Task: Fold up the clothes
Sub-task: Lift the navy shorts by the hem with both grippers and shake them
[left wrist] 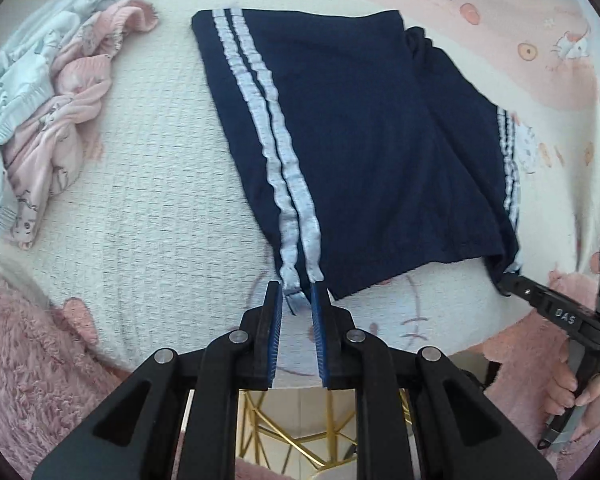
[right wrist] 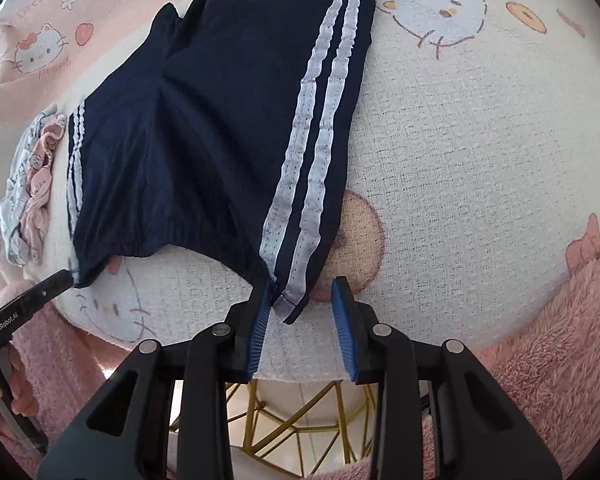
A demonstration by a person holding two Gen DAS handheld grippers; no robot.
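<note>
Navy shorts [left wrist: 360, 152] waistband corners sit between both tools' parted pads.

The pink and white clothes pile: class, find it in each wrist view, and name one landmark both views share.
Left wrist view: the clothes pile lies at the far left, left of the navy shorts.
Right wrist view: the pile is small at the left edge, again beside the shorts.
Shared landmark: the shorts' double white stripes.

Navy shorts [left wrist: 360, 140] with twin white side stripes lie flat, waistband at the blanket's near edge.
</note>
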